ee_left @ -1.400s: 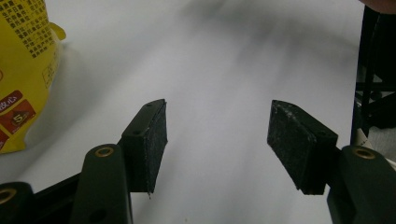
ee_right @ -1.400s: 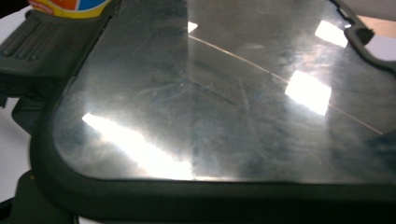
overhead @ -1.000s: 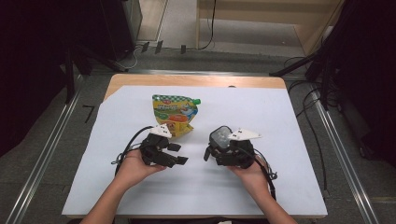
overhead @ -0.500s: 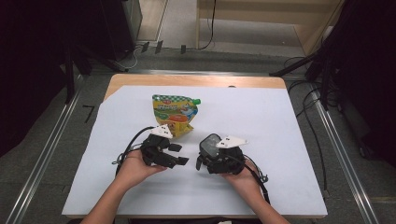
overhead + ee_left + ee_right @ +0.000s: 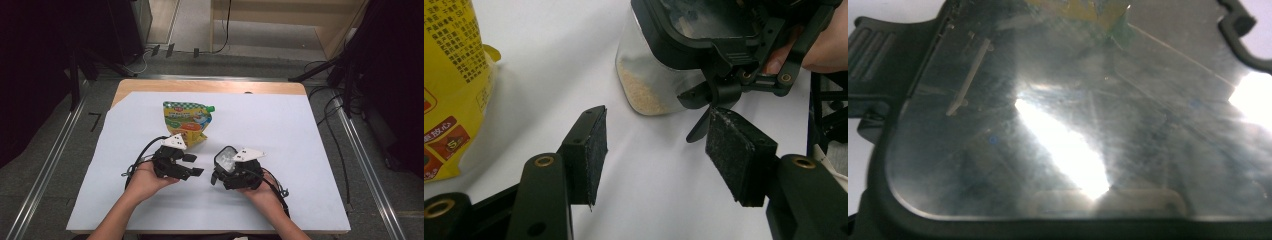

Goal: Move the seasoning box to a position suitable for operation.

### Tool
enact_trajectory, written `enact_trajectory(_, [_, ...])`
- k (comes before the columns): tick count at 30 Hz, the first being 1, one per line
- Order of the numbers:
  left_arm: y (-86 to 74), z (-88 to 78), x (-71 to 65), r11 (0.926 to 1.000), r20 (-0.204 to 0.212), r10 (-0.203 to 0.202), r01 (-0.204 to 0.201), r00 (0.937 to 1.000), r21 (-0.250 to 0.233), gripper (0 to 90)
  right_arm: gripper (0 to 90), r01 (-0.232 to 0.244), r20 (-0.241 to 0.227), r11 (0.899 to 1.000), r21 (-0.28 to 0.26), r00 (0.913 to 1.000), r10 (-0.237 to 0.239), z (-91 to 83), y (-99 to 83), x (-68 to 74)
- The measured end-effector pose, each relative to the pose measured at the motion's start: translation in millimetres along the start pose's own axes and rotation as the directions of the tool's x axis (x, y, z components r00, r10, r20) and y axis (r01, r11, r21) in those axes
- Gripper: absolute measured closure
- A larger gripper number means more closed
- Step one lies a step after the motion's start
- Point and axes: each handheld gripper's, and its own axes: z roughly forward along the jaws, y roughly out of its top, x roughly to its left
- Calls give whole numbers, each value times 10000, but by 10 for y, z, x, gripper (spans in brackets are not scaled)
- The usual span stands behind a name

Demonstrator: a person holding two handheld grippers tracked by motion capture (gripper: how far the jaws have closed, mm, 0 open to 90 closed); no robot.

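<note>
the right gripper (image 5: pixel 229 169) looks to grip the jar (image 5: pixel 226 159) up by its black lid (image 5: pixel 694 30). its jaws are hidden, so this is a best guess. the jar is tipped over, with its lid toward the right hand and its see-through bottom toward the pouch (image 5: pixel 187 122). there is some pale grain inside it. the jar is low over the white sheet (image 5: pixel 300 130), near the front, between the two hands.

the left gripper (image 5: pixel 194 165) has its jaws open with nothing in them. they point across at the jar, and one pad (image 5: pixel 734 150) is just beside the lid's clip.

the next job looks like taking hold of the jar with the left gripper too. to do it well, keep the right hand still and the jar steady. move the left jaws in slowly, one on each side, then squeeze softly so no grain spills.

both hands sit low near the table's front edge, with the arms coming in from below. the pouch lies flat behind the left gripper.
</note>
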Motion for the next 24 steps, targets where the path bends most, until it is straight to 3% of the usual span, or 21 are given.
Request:
enact_trajectory(7, [0, -10, 17, 9997, 429, -241, 242, 9988, -16, 448, 138, -61, -119, 9997, 246, 9999, 64, -62, -40, -17])
enact_trajectory(11, [4, -31, 5, 9998, 320, -123, 127, 9994, -123, 457, 143, -182, -207, 9991, 373, 9996, 190, -163, -68, -31])
enact_trajectory(14, [13, -29, -4, 9992, 328, -379, 382, 9987, -87, 467, 152, -308, -328, 9987, 408, 9989, 322, -253, -89, -49])
enact_trajectory(21, [32, -17, -47, 9990, 367, -428, 433, 9984, -139, 581, 299, -504, -742, 9980, 379, 9958, 531, -497, -107, -95])
enact_trajectory(24, [41, -4, -59, 9989, 334, -450, 454, 9984, -85, 672, 387, -415, -613, 9989, 227, 9972, 428, -590, -103, -106])
